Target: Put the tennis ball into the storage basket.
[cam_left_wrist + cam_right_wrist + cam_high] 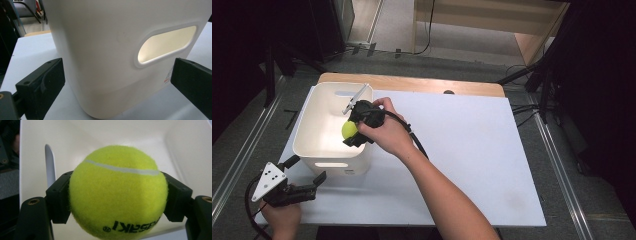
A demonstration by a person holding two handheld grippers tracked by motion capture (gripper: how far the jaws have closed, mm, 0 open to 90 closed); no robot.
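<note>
White sheet covers the desk (472, 150), wood edge at the far side. Right hand-held gripper (354, 129) pinches a yellow-green tennis ball (117, 192) over the white bin (312, 145), inside its near-right part. Left hand-held gripper (307, 170) sits spread, jaws either side of the bin's near corner w/o touching (handle cutout between them). Best approach, I'd say: lower the ball before letting go, so it won't bounce out. Ball's print reads upside down, approx "…ASAKI".
</note>
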